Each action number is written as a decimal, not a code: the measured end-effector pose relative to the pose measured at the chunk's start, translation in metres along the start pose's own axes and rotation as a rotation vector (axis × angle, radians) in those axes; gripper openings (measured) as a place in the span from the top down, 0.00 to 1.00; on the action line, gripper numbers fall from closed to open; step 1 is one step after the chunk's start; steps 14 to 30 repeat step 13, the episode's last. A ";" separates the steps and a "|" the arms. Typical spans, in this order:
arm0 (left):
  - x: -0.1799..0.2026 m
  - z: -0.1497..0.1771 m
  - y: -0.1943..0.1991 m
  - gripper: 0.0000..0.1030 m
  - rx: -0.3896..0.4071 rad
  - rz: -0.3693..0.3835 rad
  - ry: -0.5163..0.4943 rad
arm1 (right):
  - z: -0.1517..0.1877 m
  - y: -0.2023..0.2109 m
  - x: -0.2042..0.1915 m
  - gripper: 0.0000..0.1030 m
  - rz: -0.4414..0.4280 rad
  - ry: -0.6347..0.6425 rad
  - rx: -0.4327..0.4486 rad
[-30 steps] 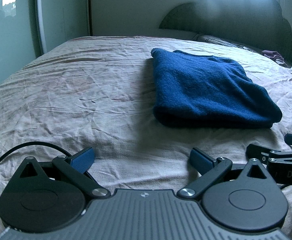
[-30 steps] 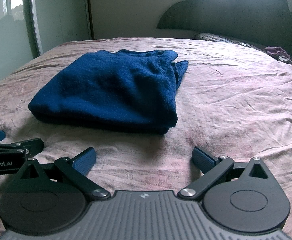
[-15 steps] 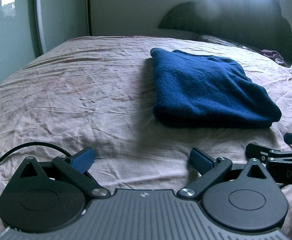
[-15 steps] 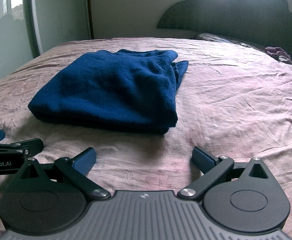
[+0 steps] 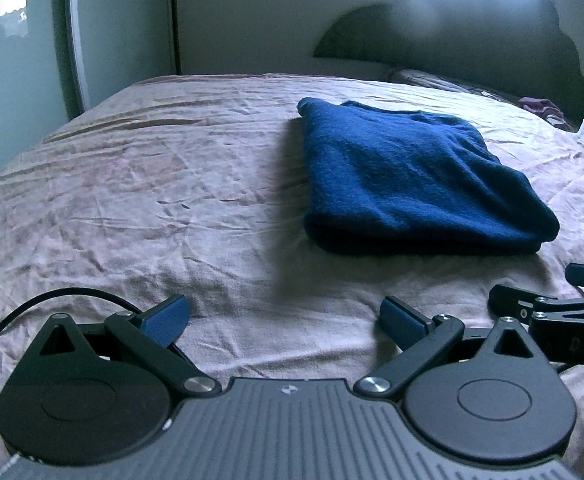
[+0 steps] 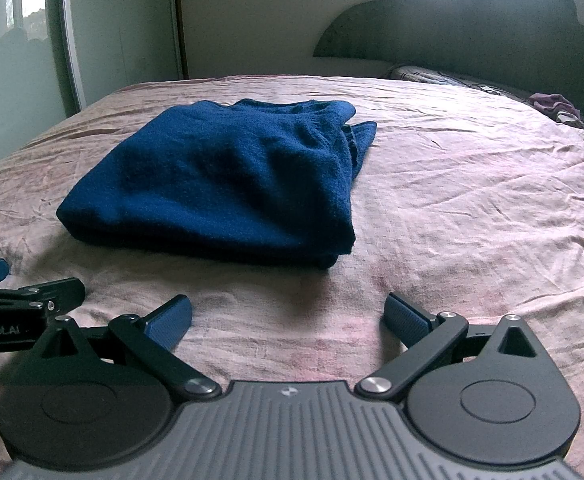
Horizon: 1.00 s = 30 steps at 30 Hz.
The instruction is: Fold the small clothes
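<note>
My left gripper (image 5: pixel 283 318) and right gripper (image 6: pixel 288 318) both sit low over the sheet (image 5: pixel 132 208), jaws spread wide and holding nothing. The cloth (image 6: pixel 220 176), a dark blue fleecy piece, lies ahead of me on the bed, well clear of both sets of fingers; from the left it is off to the right, from the right it is off to the left, so it rests between my two grippers and a little beyond them. It already looks folded into a thick rectangle, with a loose edge poking out at its far right corner. I judge the folding nearly or fully done. If another fold is wanted, I need to reach forward and pinch the near edge at both corners together.
</note>
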<state>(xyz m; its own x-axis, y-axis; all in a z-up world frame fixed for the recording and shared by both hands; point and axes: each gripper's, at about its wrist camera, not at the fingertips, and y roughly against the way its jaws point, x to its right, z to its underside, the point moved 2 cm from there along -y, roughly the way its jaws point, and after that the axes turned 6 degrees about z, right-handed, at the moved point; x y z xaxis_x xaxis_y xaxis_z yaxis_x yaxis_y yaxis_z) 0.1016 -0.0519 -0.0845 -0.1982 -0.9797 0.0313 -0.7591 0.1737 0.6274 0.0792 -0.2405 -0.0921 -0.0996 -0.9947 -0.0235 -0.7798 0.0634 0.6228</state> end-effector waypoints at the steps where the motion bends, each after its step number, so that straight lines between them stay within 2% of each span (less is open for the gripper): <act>1: 0.000 -0.001 0.001 0.00 0.000 -0.001 -0.001 | 0.000 0.000 0.000 0.00 0.000 0.000 0.000; 8: -0.001 -0.001 0.005 0.01 0.005 -0.001 -0.004 | 0.000 0.002 0.000 0.00 -0.004 -0.007 0.002; 13: -0.011 -0.010 0.022 0.00 0.059 -0.040 -0.044 | -0.004 0.010 0.006 0.00 -0.057 -0.043 -0.004; 30: -0.011 -0.010 0.022 0.00 0.059 -0.040 -0.044 | -0.004 0.010 0.006 0.00 -0.057 -0.043 -0.004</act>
